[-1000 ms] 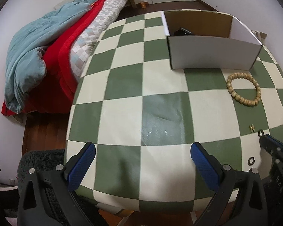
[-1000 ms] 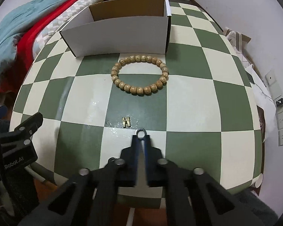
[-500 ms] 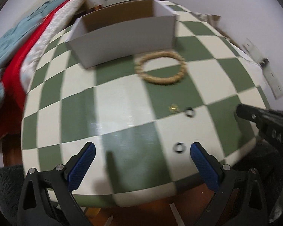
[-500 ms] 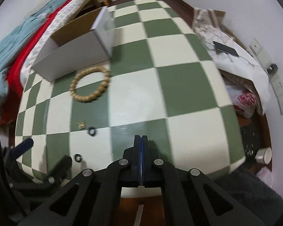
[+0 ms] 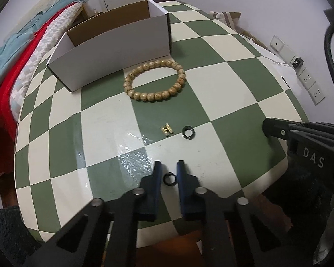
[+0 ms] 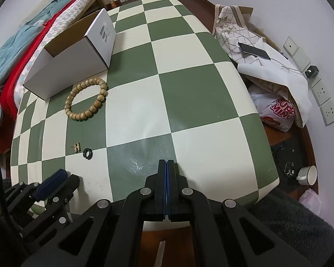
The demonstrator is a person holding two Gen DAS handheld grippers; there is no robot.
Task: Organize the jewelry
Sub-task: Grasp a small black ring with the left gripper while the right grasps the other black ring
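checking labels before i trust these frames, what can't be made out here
- Box contents: both views, hidden by its own walls.
- Near ring: left view, grip by the left hand-held gripper uncertain; right view, hidden behind that gripper.
- Gold charm: both views, too small to identify.
- Box label: right view, blurred.

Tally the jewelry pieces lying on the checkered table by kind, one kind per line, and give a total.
Black rings: 2 — one between the left gripper's fingers, one farther out
Wooden bead bracelet: 1
Gold H-shaped piece: 1
Total: 4
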